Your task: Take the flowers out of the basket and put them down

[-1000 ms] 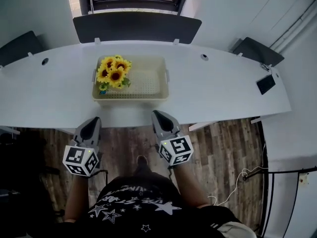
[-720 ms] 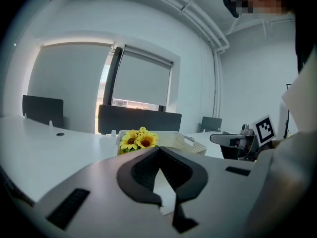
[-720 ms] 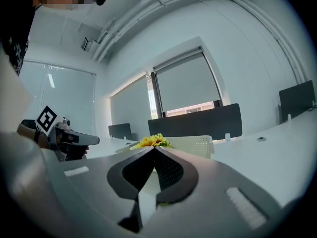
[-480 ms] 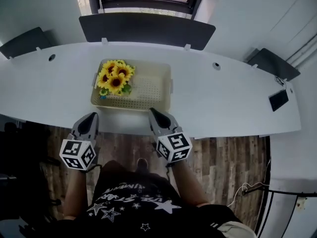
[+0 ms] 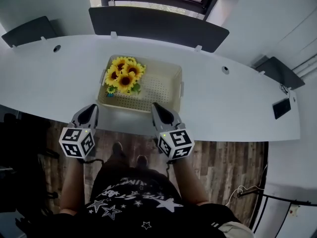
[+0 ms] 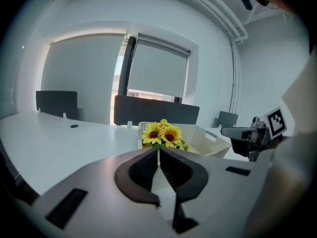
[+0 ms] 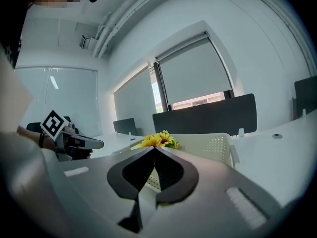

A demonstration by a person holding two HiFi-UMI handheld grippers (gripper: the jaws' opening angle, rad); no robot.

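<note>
The cream perforated basket (image 5: pixel 161 90) stands on the long white surface (image 5: pixel 223 103). The sunflowers (image 5: pixel 125 76) lie inside the basket, bunched in its far left corner, with their yellow heads rising above the rim. The remainder of the basket's floor is bare.

The left gripper (image 5: pixel 93 106) hangs just short of the basket's near left corner, over the surface's near edge, apart from the basket wall. Its jaws are pressed together with nothing between them. In the left gripper view the closed tips (image 6: pixel 158 149) point at the sunflowers (image 6: pixel 162 134), which stand beyond them in the basket (image 6: pixel 203 138).

The right gripper (image 5: pixel 155 104) hangs just short of the basket's near wall, toward its right side, and whether its tip touches the wall cannot be made out from above. Its jaws are likewise pressed together and empty. In the right gripper view the closed tips (image 7: pixel 153 148) sit in front of the basket (image 7: pixel 213 145), with the sunflowers (image 7: pixel 156 140) showing over the basket's rim.

Behind the basket, along the far edge of the surface, runs a dark divider panel (image 5: pixel 158 26). Well to the right of the basket, a small dark flat object (image 5: pixel 281 108) lies at the end of the surface.
</note>
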